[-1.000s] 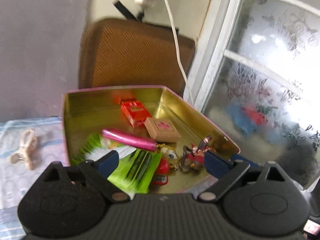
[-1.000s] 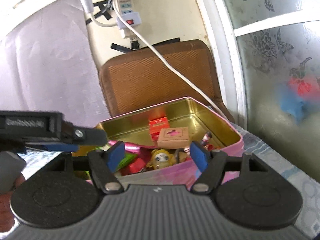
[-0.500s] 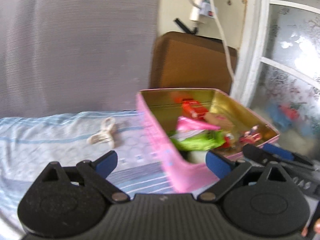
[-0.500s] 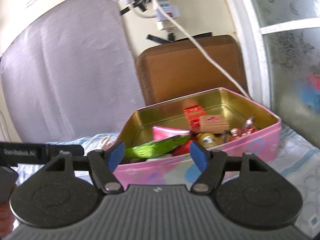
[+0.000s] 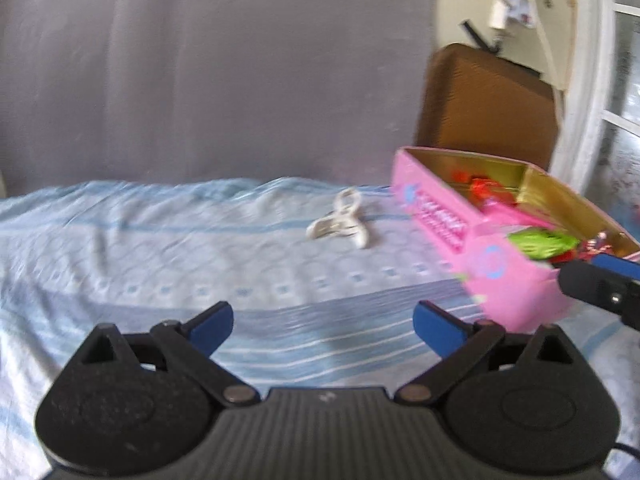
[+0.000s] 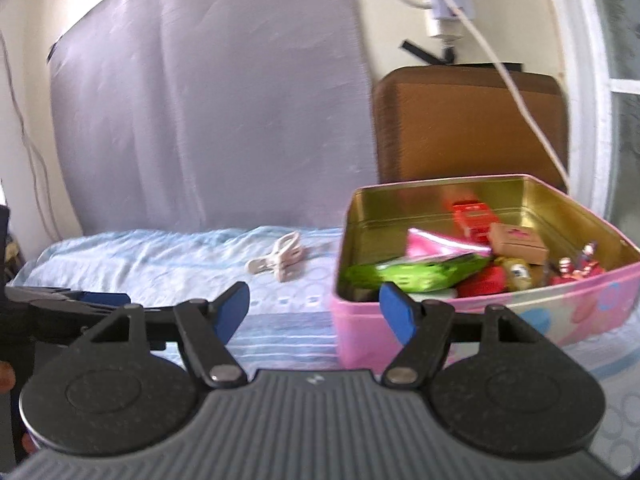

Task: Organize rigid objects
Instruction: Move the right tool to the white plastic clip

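A pink tin box (image 5: 448, 224) (image 6: 520, 312) with a gold inside stands on the blue bedsheet and holds several small items: a green packet (image 6: 412, 272), a red box (image 6: 472, 216), a tan box (image 6: 516, 240). A white clothes peg (image 5: 340, 224) (image 6: 280, 260) lies on the sheet to the left of the box. My left gripper (image 5: 322, 328) is open and empty over the sheet, in front of the peg. My right gripper (image 6: 314, 312) is open and empty at the box's near left corner.
A grey mattress (image 6: 200, 112) leans on the wall behind the bed. A brown cushion (image 6: 468, 124) stands behind the box. A white cable and power strip (image 6: 444, 8) hang above it. A frosted window (image 5: 624, 100) is at the right.
Both grippers have swung left and pulled back from the box. The left one now faces the sheet and the peg; the box has slid to the right of both views.
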The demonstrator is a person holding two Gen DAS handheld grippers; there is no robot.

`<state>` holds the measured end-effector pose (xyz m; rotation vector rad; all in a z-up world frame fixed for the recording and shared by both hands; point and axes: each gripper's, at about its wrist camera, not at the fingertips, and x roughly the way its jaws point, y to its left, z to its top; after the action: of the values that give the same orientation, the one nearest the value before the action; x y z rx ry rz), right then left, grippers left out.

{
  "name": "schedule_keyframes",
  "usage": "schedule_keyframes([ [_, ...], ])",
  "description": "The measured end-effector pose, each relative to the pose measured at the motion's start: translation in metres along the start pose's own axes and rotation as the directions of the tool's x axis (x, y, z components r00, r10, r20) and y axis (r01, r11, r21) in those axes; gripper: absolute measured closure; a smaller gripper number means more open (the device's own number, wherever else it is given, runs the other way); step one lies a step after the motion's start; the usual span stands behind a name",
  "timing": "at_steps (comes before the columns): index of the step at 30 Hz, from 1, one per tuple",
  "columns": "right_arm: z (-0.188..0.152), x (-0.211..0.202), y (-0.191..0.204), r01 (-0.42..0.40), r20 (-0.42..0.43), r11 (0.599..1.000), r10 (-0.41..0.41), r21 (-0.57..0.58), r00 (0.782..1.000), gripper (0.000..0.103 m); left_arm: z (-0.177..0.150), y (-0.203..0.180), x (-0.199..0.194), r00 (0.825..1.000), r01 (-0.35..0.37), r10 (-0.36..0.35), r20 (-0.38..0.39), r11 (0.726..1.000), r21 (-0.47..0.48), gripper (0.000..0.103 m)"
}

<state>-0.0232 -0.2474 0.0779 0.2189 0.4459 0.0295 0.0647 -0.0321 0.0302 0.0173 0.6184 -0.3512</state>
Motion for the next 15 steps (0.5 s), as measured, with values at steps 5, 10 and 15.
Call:
schedule_keyframes([
  [5, -0.002, 0.014, 0.019, -0.021, -0.036, 0.999, 0.02, -0.044, 0.999, 0.029, -0.008, 0.025, 0.009, 0.998, -0.055, 0.054, -0.009, 0.998, -0.029, 0.003],
  [10, -0.006, 0.028, 0.034, -0.035, -0.072, 0.996, 0.029, -0.078, 0.997, 0.029, -0.015, 0.044, 0.018, 0.996, -0.088, 0.087, -0.021, 0.994, -0.057, 0.003],
  [15, -0.008, 0.046, 0.042, -0.047, -0.11, 0.993, 0.036, -0.104, 0.993, 0.029, -0.015, 0.051, 0.02, 0.998, -0.067, 0.065, -0.024, 0.993, -0.094, 0.003],
])
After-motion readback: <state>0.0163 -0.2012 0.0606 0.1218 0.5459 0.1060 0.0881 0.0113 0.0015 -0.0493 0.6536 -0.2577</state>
